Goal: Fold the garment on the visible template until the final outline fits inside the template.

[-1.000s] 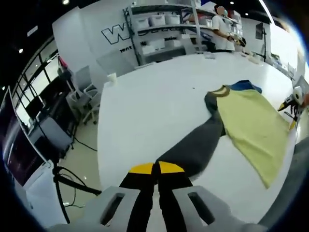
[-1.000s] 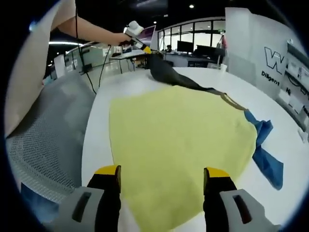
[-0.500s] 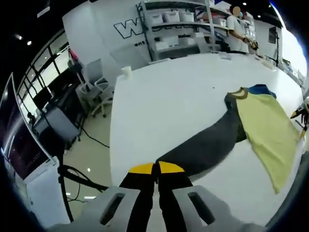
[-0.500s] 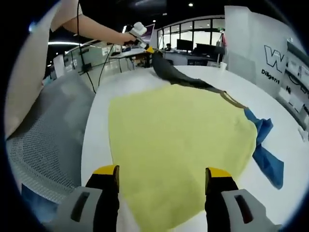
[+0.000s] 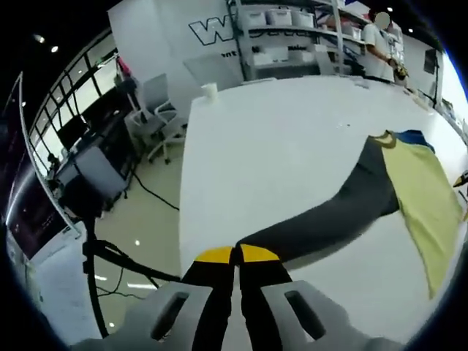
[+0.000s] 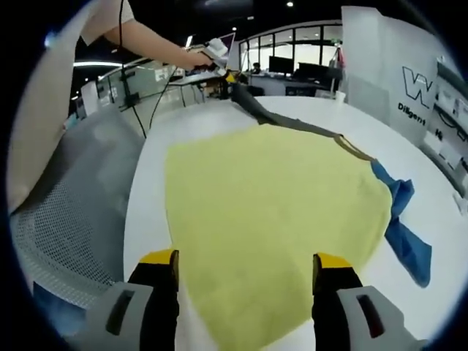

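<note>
A shirt with a yellow body [image 6: 270, 212] lies flat on the white table [image 6: 146, 212]. Its dark grey sleeve [image 5: 329, 216] is stretched out straight, and my left gripper [image 5: 234, 256] is shut on the cuff end. In the right gripper view that left gripper [image 6: 232, 75] is far off, in a person's hand, with the grey sleeve [image 6: 289, 121] running from it to the collar. A blue piece of fabric [image 6: 402, 230] sticks out from the yellow body's right side. My right gripper [image 6: 245, 267] hangs open over the near hem, holding nothing.
A white cup [image 5: 210, 91] stands at the table's far corner. Office chairs [image 5: 157, 110] and cables are on the floor beside the table edge. Shelves with bins [image 5: 292, 36] and a person [image 5: 380, 47] are at the back. A grey mesh chair [image 6: 73, 212] is close on the left.
My left gripper has drawn the grey sleeve further out from the shirt, so it lies longer and straighter. The right gripper has stayed open over the hem.
</note>
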